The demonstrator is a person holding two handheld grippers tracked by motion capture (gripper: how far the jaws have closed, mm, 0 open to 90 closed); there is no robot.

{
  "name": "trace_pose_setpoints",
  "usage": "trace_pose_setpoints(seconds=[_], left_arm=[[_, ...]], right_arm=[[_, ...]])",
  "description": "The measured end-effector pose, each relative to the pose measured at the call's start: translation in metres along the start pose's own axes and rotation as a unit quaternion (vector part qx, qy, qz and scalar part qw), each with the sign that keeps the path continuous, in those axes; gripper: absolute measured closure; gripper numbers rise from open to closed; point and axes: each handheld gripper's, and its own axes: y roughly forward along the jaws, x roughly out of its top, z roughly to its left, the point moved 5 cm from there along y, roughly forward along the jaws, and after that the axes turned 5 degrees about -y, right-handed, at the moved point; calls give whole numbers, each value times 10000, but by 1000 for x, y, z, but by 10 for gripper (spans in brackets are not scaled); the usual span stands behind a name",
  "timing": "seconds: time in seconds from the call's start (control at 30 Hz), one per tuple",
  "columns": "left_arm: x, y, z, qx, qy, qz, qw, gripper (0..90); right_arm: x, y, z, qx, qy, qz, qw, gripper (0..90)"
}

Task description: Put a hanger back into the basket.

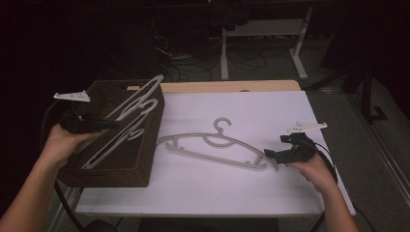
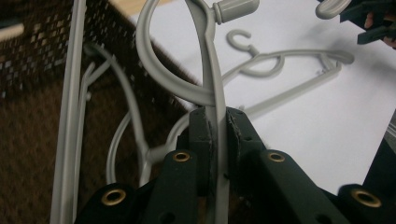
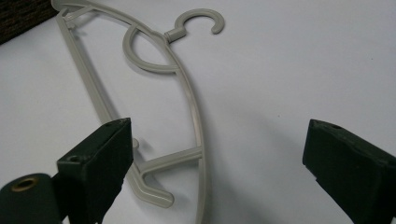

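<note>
White sheeting covers the surface [image 1: 270,183], with dark floor, cables and pale desk legs [image 1: 225,53] beyond at twelve o'clock. At nine o'clock sits a dark brown woven basket [image 1: 121,176] holding what look like two or three grey plastic hangers, though the dim light blurs the count. The left hand-held gripper [image 2: 217,140] is clenched on the thin bar of one grey plastic hanger [image 1: 138,104], tilted over the basket with its end poking past the far rim. A second grey plastic hanger [image 1: 217,145] lies flat at the centre, hook toward twelve. The right hand-held gripper [image 3: 217,158], at four o'clock, is spread wide astride that hanger's near end, not touching it.
</note>
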Motion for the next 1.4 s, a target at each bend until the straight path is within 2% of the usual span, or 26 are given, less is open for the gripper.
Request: trace_pose_setpoints(seconds=[0.17,0.23,0.4,0.5,0.53,0.63,0.7,0.73,0.77,0.83,0.93,1.0,1.1,1.4], left_arm=[[-23,2,23,34,-235,120,9996,821],[-28,4,30,-89,-295,87,9995,821],[-32,3,36,-184,-313,26,9993,821],[-34,-3,40,-88,-367,-16,9993,821],[-35,-3,41,-67,-371,5,9993,821],[-43,5,46,0,-374,314,9988,819],[-48,11,49,5,-423,414,9982,812],[-50,12,51,103,-442,422,9981,790],[-51,12,54,203,-461,366,9981,725],[-50,7,57,276,-520,210,9980,656],[-49,7,57,314,-492,194,9981,608],[-48,8,56,356,-476,187,9981,519],[-44,7,53,359,-467,24,9983,436],[-32,8,39,307,-399,-121,9987,333]], right_arm=[[0,1,0,-3,-12,13,10000,84],[0,1,0,-10,-7,12,10000,83],[0,1,0,-19,7,13,10000,83],[-1,0,-1,-19,27,14,10000,83],[-1,0,0,-18,25,13,10000,83],[-1,1,0,-16,12,14,10000,83],[-1,1,0,-18,5,12,10000,84],[0,0,0,-16,2,8,10000,84],[0,0,0,-17,5,5,10000,83],[0,0,-1,-26,24,0,10000,83],[0,0,-1,-26,23,-1,10000,84],[0,0,-1,-18,9,-1,10000,84],[0,-1,-1,-16,21,-16,10000,84],[1,-1,-1,-7,10,-22,10000,84]])
